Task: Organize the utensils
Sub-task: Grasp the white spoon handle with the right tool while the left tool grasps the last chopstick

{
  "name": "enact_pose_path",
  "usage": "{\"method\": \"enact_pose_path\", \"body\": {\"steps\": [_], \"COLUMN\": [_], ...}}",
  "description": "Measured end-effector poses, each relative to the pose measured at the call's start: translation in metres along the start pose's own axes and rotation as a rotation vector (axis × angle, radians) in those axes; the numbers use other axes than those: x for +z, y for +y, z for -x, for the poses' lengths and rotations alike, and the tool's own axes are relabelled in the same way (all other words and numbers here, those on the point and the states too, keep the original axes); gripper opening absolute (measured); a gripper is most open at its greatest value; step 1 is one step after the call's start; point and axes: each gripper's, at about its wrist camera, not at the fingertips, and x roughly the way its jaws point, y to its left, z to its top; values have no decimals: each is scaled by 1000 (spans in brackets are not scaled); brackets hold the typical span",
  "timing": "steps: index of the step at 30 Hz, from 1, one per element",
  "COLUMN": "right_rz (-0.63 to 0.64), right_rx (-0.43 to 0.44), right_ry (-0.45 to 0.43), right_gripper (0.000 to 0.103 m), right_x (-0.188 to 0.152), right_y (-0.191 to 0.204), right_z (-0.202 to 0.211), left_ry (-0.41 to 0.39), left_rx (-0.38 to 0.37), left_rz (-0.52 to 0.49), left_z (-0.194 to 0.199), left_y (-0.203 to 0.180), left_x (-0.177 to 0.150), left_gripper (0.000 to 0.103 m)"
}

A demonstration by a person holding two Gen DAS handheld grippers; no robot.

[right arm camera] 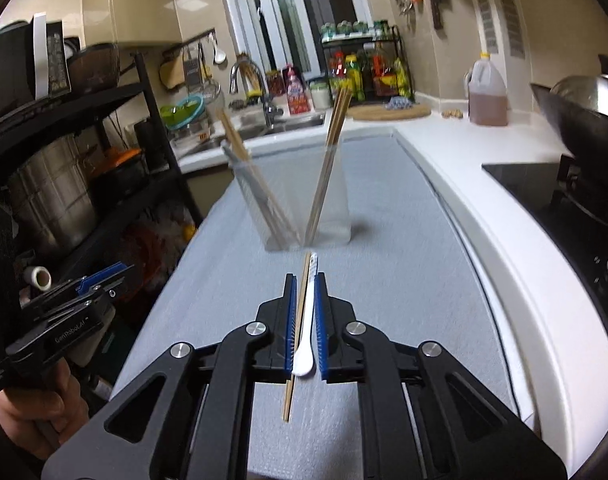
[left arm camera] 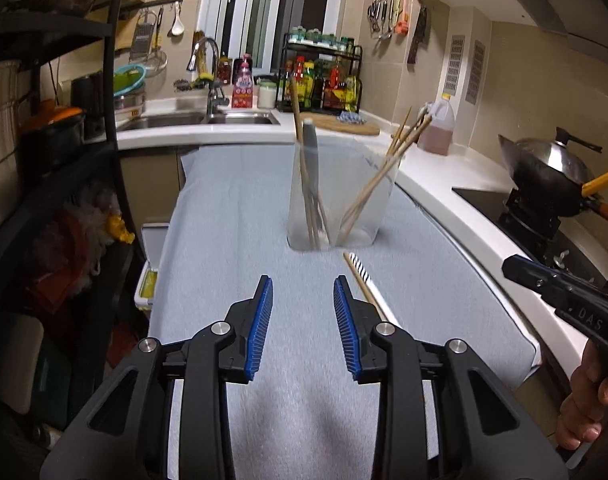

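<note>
From the left wrist, the left gripper [left arm camera: 303, 292] hangs with its fingers apart and nothing between them, above the grey-blue cloth on the surface [left arm camera: 232, 208]. The clear holder [left arm camera: 335, 196] stands ahead on that cloth; a knife and chopsticks lean in its left part and more chopsticks fan out of its right part. Just in front of the holder, a chopstick and a striped handle [left arm camera: 361, 274] lie on the cloth, their near ends hidden behind the left gripper's right finger. The right gripper shows only as a dark body at the frame's edge.

From the right wrist, the right gripper [right arm camera: 304, 304] has its fingers drawn close around a chopstick [right arm camera: 300, 320] and a white spoon [right arm camera: 307, 344], which lie lengthwise between the pads and point toward the holder [right arm camera: 304, 200]. Whether the pads press on both pieces I cannot tell. The grasp would do best taken near the middle, both pieces squeezed together and kept parallel, then lifted level before tipping them into the holder's open part. The holder's divider is blurred, and so are the utensils inside it.
</note>
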Motion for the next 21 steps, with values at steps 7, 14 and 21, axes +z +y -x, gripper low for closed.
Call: {"method": "enact_pose_path", "body": {"steps": [7,14,21], "right_rz": [-38,-62,-60], "right_rx": [3,-44,-65], "right_ry": [148,271,295], "right_gripper": [18,25,22], "right_x": [-24,-47,-56], "right_y": [1,-1,5], "right_z": [-49,-99,-106], "left_ry": [-25,-4,1], "left_rx": [-1,-7,-21], "left_rz": [-13,-5,0], "left_z": [3,1,1], "left_y": [3,10,13], "left_x": [-3,-10,-12], "left_gripper": [31,31,31]}}
